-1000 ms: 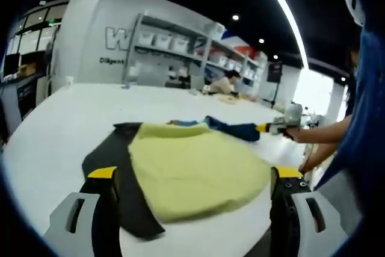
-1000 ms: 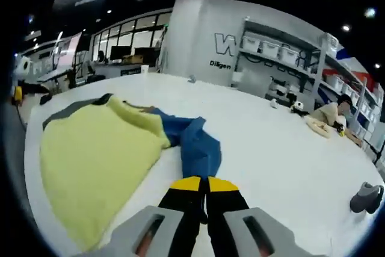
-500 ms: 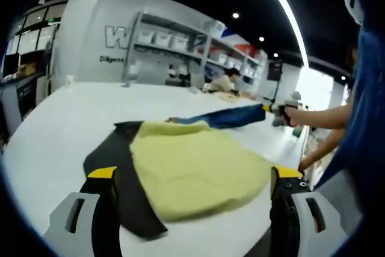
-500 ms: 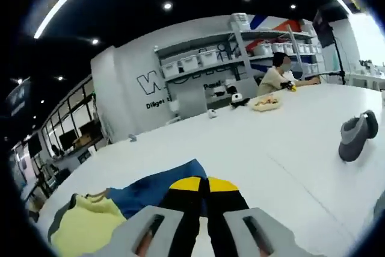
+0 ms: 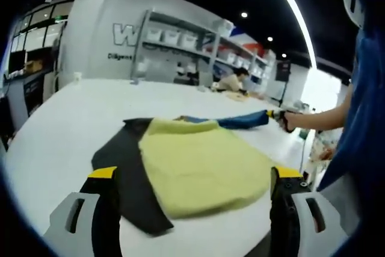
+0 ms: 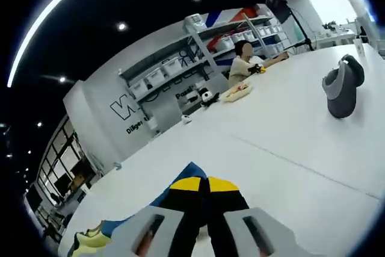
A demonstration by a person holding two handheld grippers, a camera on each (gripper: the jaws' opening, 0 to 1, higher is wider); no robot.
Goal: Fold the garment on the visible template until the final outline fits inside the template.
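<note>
Since a second ago I am lifting the blue sleeve (image 5: 243,120) off the tabletop (image 5: 60,124); it was lying slack beside the yellow body and is now stretching out taut toward my right claw (image 6: 207,186).

Nearest to me, my left claw (image 5: 195,176) is hanging with its jaws spread wide, gripping nothing, just short of the near hem of the garment (image 5: 201,164). That garment is lying flat near the tabletop's near edge, yellow side up, on top of the dark template (image 5: 126,170), which is showing along its left side and at its near left corner. Farther off, the sleeve is running away to the right, and my right claw is pinching its end with both jaws pressed together on the blue cloth (image 6: 180,179).

Beyond that, toward the far right of the tabletop, a grey cap-like thing (image 6: 341,91) is sitting, and a person (image 6: 246,61) is working at the far edge.

My worry is this: I am pulling the sleeve outward with nothing pinning the body. If I am tugging too hard, the whole garment could be sliding off the template and the flat yellow panel could be wrinkling. The sleeve could also be slipping free of my jaws mid-fold and landing outside the outline.
</note>
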